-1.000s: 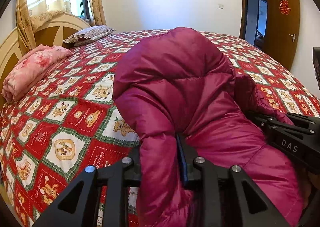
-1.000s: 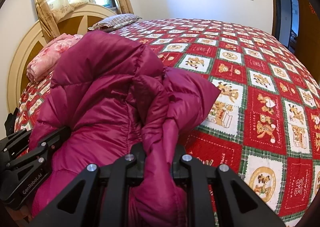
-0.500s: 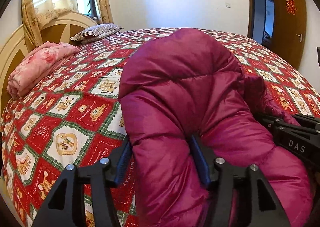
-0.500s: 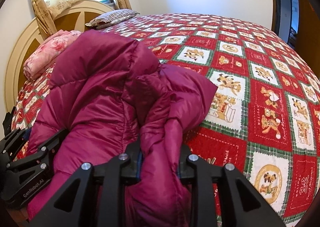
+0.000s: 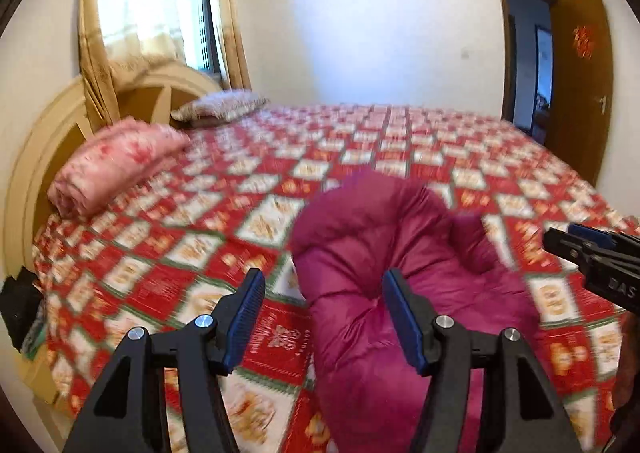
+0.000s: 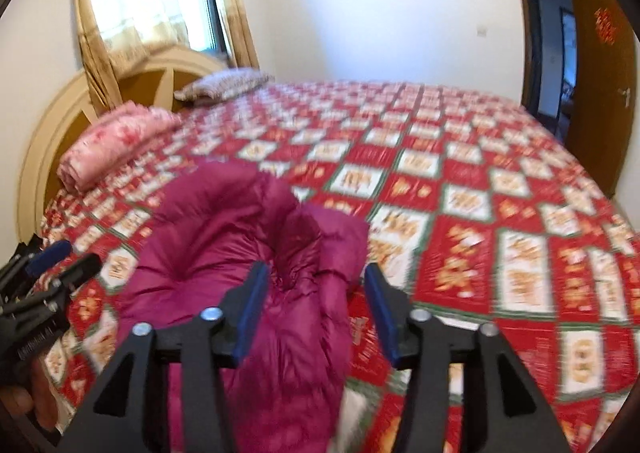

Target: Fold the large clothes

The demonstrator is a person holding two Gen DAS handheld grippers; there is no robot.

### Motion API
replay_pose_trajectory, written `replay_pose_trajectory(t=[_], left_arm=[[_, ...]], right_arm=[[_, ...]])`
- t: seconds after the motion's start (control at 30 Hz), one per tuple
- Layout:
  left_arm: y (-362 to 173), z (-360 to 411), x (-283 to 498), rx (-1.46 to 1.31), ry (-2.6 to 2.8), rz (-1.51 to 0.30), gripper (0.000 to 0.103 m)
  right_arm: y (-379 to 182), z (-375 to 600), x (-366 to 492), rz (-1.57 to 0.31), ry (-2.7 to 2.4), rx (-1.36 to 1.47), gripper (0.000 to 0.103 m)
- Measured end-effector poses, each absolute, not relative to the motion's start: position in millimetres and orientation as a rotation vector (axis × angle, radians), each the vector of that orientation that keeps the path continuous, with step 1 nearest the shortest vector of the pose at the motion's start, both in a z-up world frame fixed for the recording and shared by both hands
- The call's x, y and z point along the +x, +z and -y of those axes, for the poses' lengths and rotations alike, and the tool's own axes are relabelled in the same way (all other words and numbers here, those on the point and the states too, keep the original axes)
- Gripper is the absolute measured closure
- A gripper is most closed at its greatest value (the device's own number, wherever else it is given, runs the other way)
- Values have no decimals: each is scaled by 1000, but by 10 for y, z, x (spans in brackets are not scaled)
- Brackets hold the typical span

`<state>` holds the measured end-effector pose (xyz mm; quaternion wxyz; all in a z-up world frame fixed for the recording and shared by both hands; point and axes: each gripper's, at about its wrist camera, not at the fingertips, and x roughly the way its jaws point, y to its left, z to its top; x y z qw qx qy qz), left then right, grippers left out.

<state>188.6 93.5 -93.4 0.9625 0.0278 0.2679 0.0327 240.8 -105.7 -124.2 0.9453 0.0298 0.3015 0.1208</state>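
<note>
A magenta puffer jacket (image 5: 384, 265) lies bunched on the red patterned bedspread (image 5: 168, 253) near the bed's front edge; it also shows in the right wrist view (image 6: 240, 253). My left gripper (image 5: 322, 293) is open, raised above the jacket's left side, holding nothing. My right gripper (image 6: 314, 285) is open above the jacket's right side, also empty. Each gripper appears at the edge of the other's view, the right one (image 5: 592, 257) and the left one (image 6: 44, 285). Both views are motion-blurred.
A rolled pink quilt (image 5: 112, 161) and a striped pillow (image 5: 224, 107) lie by the curved wooden headboard (image 5: 48, 141) at the left. A curtained window is behind it. An open brown door (image 5: 576, 85) stands at the right.
Both grippers have opened and let go of the jacket, then lifted and pulled back. The jacket has dropped onto the bed in a lower heap.
</note>
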Motion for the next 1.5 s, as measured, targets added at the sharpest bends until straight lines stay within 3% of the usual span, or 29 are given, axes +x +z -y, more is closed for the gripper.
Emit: replay_pose_trajectory(t=[0.1,0.2,0.33,1.5], left_arm=[[-544,-929,1428,59,59,-460,39],[-323,-977,1058,43,77,-389,33],[-175,-989,837,21,60,-355,32],[-146,-1046,722,6,53,-354,32]], right_arm=[[-876,1214,1873,-538,207,54,44],[-611,1346,1428,-460,166,48,35],[-456,1414,1113,-399,152,58,35],[-358,1264,961,-368,202,33,34]])
